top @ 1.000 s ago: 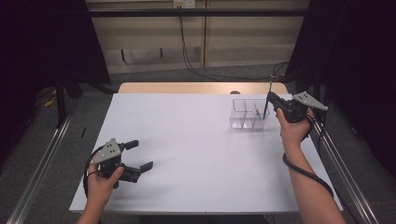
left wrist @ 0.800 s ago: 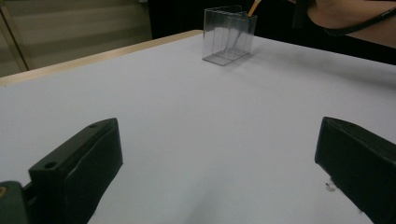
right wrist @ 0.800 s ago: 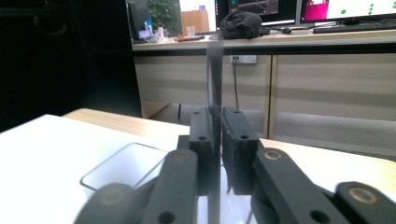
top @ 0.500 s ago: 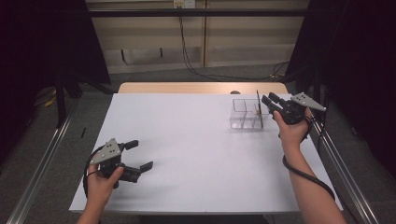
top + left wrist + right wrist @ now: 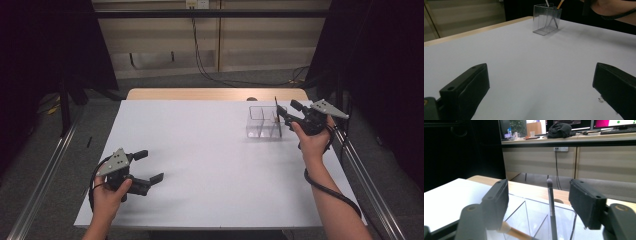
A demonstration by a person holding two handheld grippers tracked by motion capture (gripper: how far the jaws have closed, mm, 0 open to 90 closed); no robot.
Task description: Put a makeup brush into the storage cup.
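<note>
A clear divided box (image 5: 261, 131) stands on the white table (image 5: 210, 150) at the far right. A dark brush (image 5: 276, 111) stands upright in it, and an orange-handled brush (image 5: 515, 233) leans in a neighbouring compartment. My right gripper (image 5: 286, 111) hovers at the box's right end. Its jaws have just been opening, and in the right gripper view the dark brush (image 5: 551, 205) rises between the spread pads (image 5: 584, 205) without touching them. My left gripper (image 5: 150, 165) rests open near the front left of the table with nothing in it. It looks across at the box (image 5: 546, 18).
The white sheet covers most of the table, with a strip of bare wood (image 5: 215, 94) along the far edge. Metal rails (image 5: 47, 170) run along both sides of the table. Beyond the table are dark curtains and a wall with hanging cables (image 5: 200, 45).
The right gripper's jaws have spread apart from around the dark brush, which now stands free in the clear box. The left gripper has not moved.
</note>
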